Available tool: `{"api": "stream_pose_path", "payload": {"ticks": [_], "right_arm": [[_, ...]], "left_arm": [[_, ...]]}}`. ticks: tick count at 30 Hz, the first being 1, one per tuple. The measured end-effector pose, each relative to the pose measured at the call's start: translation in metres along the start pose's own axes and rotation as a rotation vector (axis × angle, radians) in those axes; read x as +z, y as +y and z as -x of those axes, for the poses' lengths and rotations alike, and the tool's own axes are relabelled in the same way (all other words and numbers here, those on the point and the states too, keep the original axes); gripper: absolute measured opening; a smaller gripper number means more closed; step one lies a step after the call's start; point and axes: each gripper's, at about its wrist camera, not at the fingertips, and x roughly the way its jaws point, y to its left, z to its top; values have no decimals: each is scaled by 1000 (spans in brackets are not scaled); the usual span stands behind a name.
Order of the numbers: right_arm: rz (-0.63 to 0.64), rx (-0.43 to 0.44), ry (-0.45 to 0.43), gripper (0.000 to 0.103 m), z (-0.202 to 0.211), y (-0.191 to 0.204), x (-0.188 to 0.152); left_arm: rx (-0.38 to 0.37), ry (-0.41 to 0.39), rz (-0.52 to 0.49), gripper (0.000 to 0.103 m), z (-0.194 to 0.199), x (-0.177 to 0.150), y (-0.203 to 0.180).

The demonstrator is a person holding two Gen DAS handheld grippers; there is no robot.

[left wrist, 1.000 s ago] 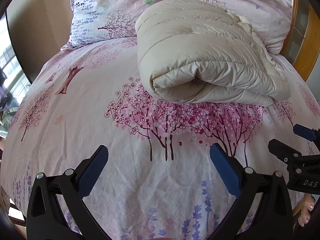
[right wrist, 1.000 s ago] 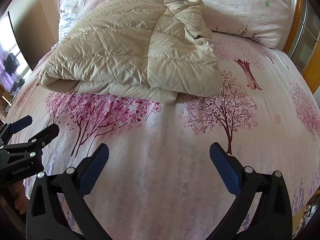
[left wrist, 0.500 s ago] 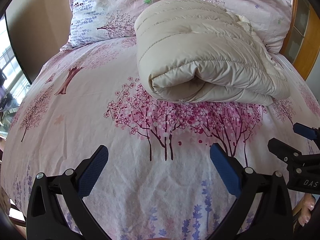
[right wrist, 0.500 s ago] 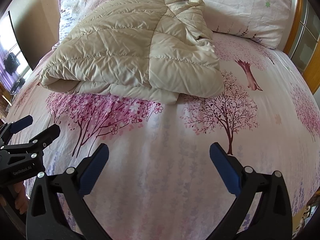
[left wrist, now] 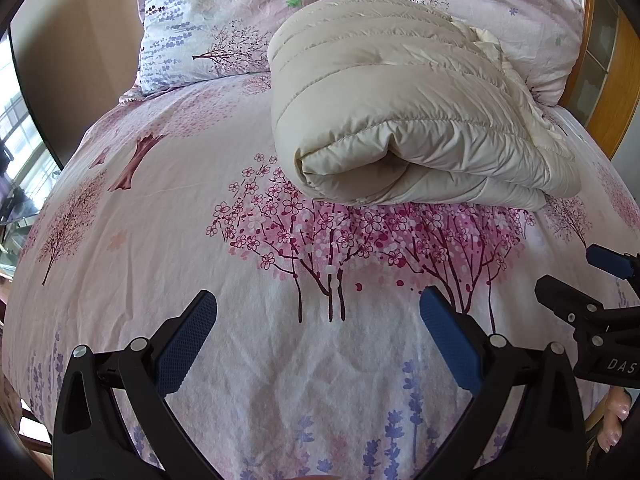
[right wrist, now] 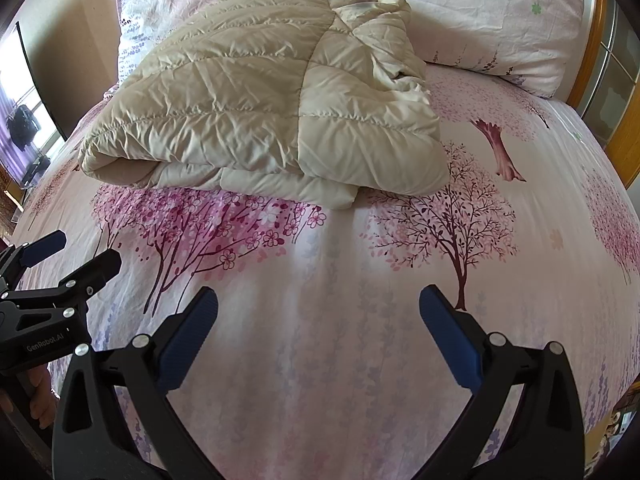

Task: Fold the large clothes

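We are in a home bedroom: ahead of the jaws lies a bed (left wrist: pixel 168 208) under a pink tree-print sheet, two matching pillows (left wrist: pixel 224 20) at its far end, a wooden headboard (left wrist: pixel 616 80) beyond them, a window (right wrist: pixel 24 120) off left.

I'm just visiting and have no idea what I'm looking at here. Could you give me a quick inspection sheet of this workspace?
Surface: bed sheet, pink with printed trees, lightly wrinkled.
Job's things: beige quilted jacket, folded into a bundle, lying toward the head of the bed, touched by neither tool.
Clutter: two pillows behind the jacket.
Grippers: left tongs open, empty, above the sheet; right tongs open, empty, likewise.
Cables: nothing seen.
Surroundings: wooden headboard on one side, window on the other.
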Motion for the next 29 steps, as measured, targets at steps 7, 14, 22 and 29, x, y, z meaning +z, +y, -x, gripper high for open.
{"api": "stream_pose_path", "payload": {"ticks": [7,14,22,29], "right_arm": [[1,0,-1,101,0,1,0],[-1,1,0,101,0,1,0],[-1,1,0,101,0,1,1],[-2,3,-1,101,0,3,1]], "left_arm": [[0,-1,0,102,0,0,0],[6,-1,-3,102,-1,0,-1],[-2,-3,-9,102,0,0,-3],[2,-2,-8,102,0,0,-3]]}}
